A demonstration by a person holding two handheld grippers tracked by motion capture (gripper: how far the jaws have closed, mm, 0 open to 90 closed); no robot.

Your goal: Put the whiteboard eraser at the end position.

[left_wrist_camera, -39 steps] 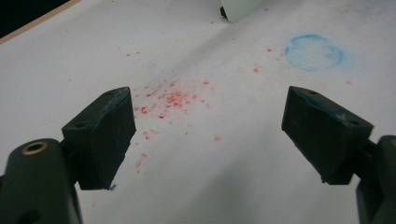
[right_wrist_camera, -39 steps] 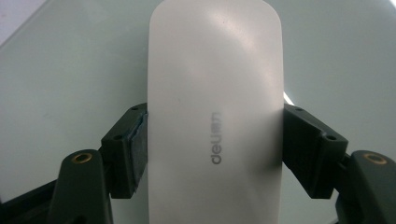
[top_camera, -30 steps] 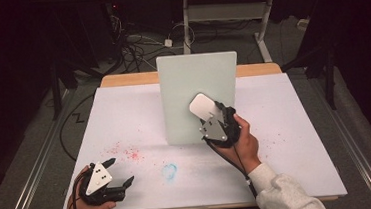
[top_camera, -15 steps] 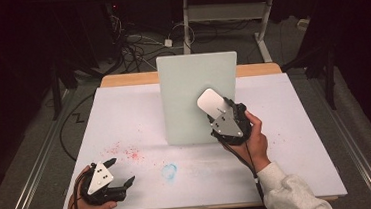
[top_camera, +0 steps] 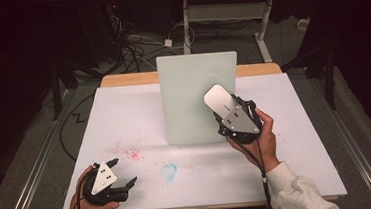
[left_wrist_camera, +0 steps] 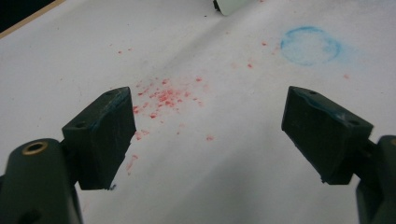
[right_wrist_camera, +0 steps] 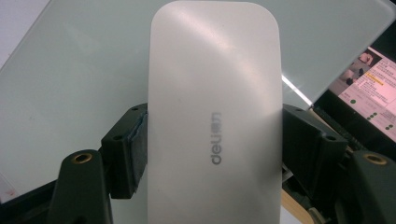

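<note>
Eraser up at the board, right hand has it

Your right gripper [top_camera: 230, 112] is clamped across the eraser's [top_camera: 219, 100] width; its long axis runs out past the jaws toward the upright board [top_camera: 192, 91], right in front of it. Left gripper [top_camera: 121, 175] sits open and empty, low on the table [top_camera: 124, 114], well away from the board.
</note>
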